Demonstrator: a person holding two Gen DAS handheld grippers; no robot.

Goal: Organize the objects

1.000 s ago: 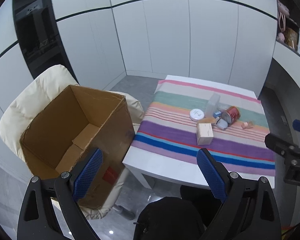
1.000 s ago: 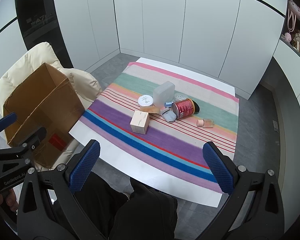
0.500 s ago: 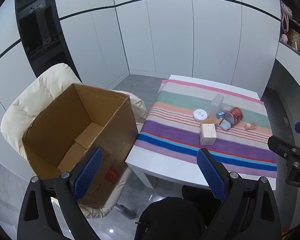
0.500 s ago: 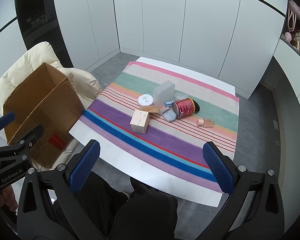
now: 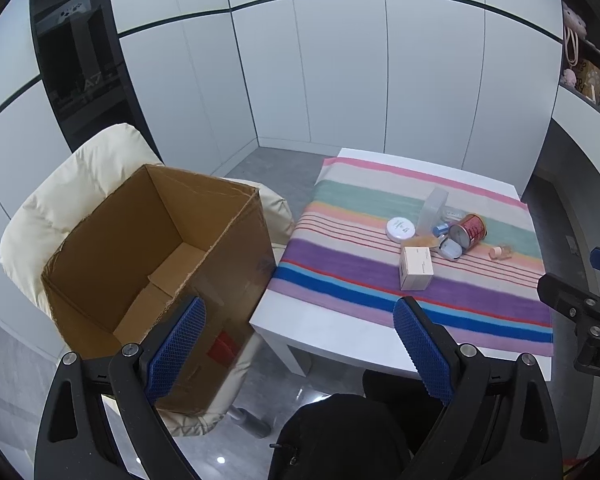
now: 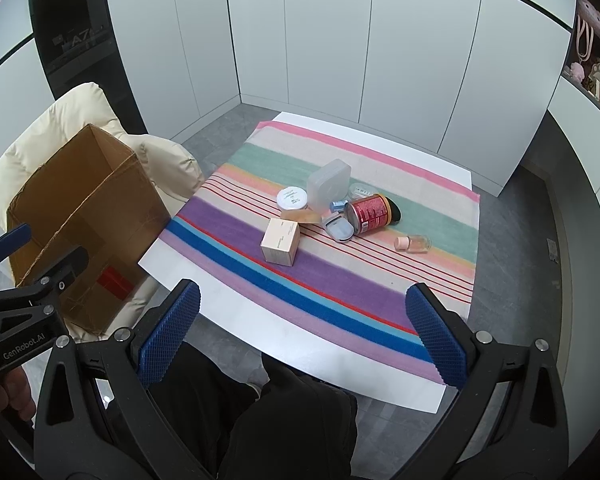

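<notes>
Matt cardboard box point(image 5: 156, 248); woven striped cloth point(image 6: 340, 280); glossy metal can point(image 6: 370, 213).

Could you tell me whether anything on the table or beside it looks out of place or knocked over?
Yes. The red can lies on its side on the striped cloth, and the small pink-capped bottle has also tipped over. The cardboard box sits tilted on the cream chair, its top edge ragged.

The left gripper point(image 5: 298, 344) is held wide apart, blue pads point(image 5: 176, 350) empty, angled down short of the table point(image 5: 332, 332) edge. The right gripper point(image 6: 300, 338) is likewise spread, nothing gripped, tilted down over the table's near edge. Dark-trousered knees point(image 6: 300, 420) are seen below the table edge.
</notes>
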